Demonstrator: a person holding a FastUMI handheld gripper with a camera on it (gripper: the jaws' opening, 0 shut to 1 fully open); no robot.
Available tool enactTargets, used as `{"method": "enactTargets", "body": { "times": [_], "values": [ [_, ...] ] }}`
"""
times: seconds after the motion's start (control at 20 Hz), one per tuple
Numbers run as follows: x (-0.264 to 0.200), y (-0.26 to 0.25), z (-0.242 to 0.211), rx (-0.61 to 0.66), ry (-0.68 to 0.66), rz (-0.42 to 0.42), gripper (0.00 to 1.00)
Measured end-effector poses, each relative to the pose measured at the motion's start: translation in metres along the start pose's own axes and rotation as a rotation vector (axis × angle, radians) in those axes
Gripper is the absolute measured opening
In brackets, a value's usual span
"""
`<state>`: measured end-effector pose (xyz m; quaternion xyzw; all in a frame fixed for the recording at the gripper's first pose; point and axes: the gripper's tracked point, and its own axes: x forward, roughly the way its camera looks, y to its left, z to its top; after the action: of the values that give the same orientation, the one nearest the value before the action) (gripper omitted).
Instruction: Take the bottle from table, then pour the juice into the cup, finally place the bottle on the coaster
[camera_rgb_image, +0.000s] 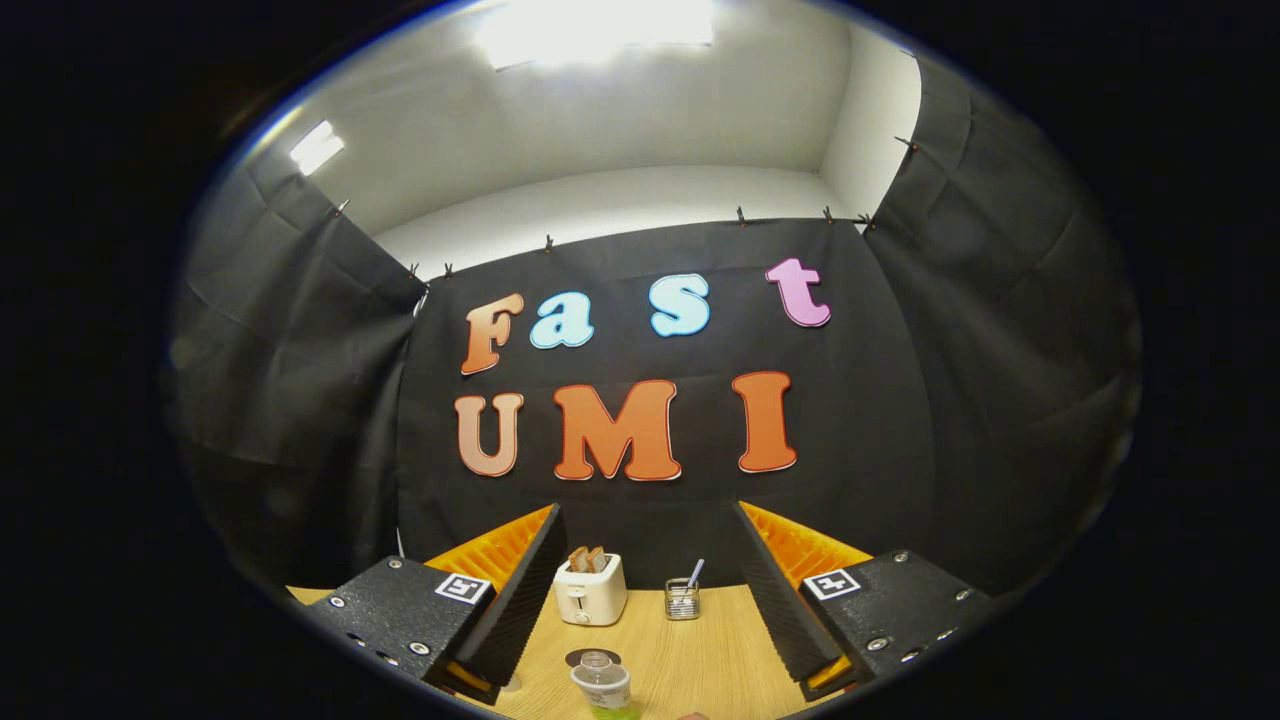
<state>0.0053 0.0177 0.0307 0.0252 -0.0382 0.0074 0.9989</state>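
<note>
Hovering over the wooden table (700, 650), your gripper (640, 600) holds its fingers wide apart, nothing between them.

You see the bottle (603, 686) upright, long axis vertical and open mouth up (no cap visible), low between your fingers and touching neither. A dark round coaster (592, 657) lies flat just behind it. Farther back stand a white toaster (590, 590) with bread and a small glass cup (682, 599) holding a utensil, bare wood between them.

Wooden table (700, 650), toaster (590, 592), glass (682, 599), coaster (590, 657), bottle (602, 686)
</note>
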Motion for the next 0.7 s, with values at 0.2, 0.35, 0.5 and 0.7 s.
{"method": "enactTargets", "body": {
  "times": [0.2, 0.35, 0.5, 0.7],
  "values": [
    [0.001, -0.001, -0.003, 0.009, 0.007, -0.002, 0.98],
    [-0.003, 0.003, -0.007, 0.002, 0.01, 0.009, 0.98],
    [-0.004, 0.004, -0.008, -0.02, 0.006, 0.008, 0.98],
    [0.0, 0.008, -0.013, -0.032, 0.007, 0.015, 0.98]
  ]
}}
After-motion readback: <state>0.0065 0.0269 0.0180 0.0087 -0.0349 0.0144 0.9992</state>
